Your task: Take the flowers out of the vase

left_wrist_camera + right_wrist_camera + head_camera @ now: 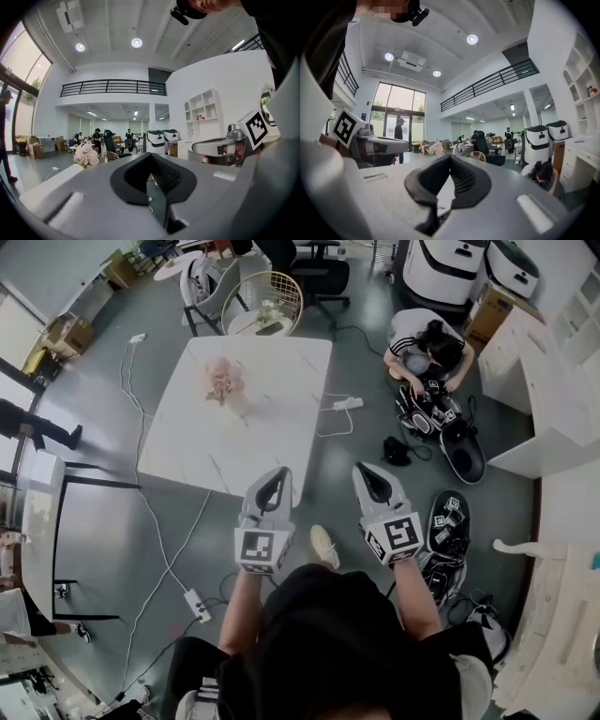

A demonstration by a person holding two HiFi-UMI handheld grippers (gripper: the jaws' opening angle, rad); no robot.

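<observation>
The flowers (223,379) stand far left on the desk (281,418) ahead of me; my left tongs (273,476) are at its near edge, my right tongs (373,474) beside them, over the floor (330,486)

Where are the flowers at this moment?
In the head view the flowers stand on the far left part of the white table, close to the wicker chair behind it. In the left gripper view they show left of the jaws.

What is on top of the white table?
Pink flowers stand on the white table, toward its far left side. The left tool covers a little of the near edge, so that spot cannot be seen.
</observation>
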